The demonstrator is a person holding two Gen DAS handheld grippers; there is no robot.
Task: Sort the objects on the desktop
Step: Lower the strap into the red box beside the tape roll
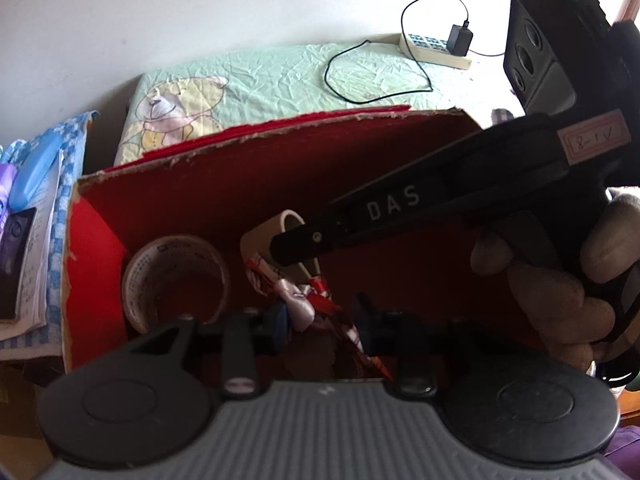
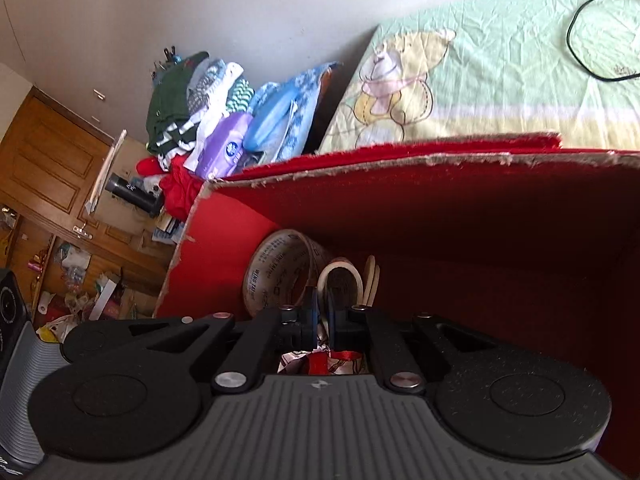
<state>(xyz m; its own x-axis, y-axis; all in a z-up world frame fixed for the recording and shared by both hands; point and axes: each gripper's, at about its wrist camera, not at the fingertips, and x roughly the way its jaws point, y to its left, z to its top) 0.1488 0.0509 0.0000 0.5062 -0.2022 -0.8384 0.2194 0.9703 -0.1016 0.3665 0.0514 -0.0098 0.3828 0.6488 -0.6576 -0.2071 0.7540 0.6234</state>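
A red cardboard box with torn edges (image 1: 168, 200) is seen open beneath both grippers. The left gripper (image 1: 320, 316) is held with its jaws apart around a pink-and-red crumpled wrapped bundle (image 1: 304, 300), though contact cannot be told. The right gripper (image 2: 320, 316) has its jaws nearly together; whether the red-and-white item below is pinched is hidden. A printed roll of packing tape (image 1: 176, 276) lies left of the left jaws, a cream tape roll (image 2: 340, 280) beyond the right jaws.

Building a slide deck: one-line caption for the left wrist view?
Right gripper reaches into the red box beside a tape roll.
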